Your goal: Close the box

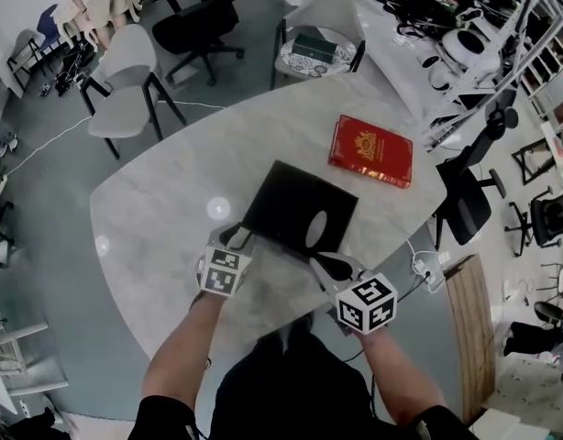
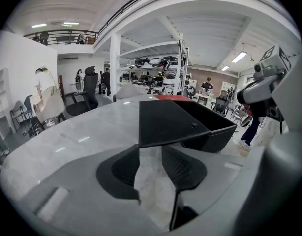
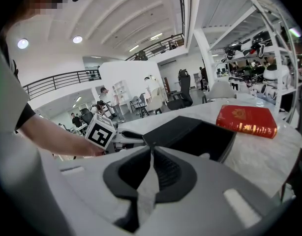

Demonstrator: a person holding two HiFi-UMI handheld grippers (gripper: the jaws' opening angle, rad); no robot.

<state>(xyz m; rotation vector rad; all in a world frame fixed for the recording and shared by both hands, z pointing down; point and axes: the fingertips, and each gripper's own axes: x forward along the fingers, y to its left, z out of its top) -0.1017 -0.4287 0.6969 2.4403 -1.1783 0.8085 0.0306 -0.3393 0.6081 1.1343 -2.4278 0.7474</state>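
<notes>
Starting at the left, the left gripper [image 2: 150,149] hovers low over the pale marbled oval table [image 1: 162,209]. Its jaws are spread well apart, with only bare tabletop between them and nothing in their hold. Directly ahead of its tips, touching neither pad, is the near left corner of the flat black lid [image 2: 166,122]. The lid lies slanted over the left part of the black rectangular box [image 2: 217,132], which sits mid-table just in front of both grippers. The right part of the box is uncovered, and its dark inside is visible from both gripper views.

From the left gripper the lid runs away and to the right. Its near edge is angled across the line of the jaws, not square to them. The open cavity is on the far side of that panel, towards the other hand.

The right gripper [image 3: 151,149] is at the near right corner of the box with its jaws drawn almost together at the tips. They meet at the lid's thin near corner, beside a small stud, and appear to nip it, though how firm the pinch is cannot be judged.

Both hands are close to the box. The left is free and level with the raised panel, so pressing the lid down and rightward probably falls to it, while the right steadies the corner.

Well apart on the right lies a red hardback book with a gold emblem [image 1: 371,150], clear of the work.
</notes>
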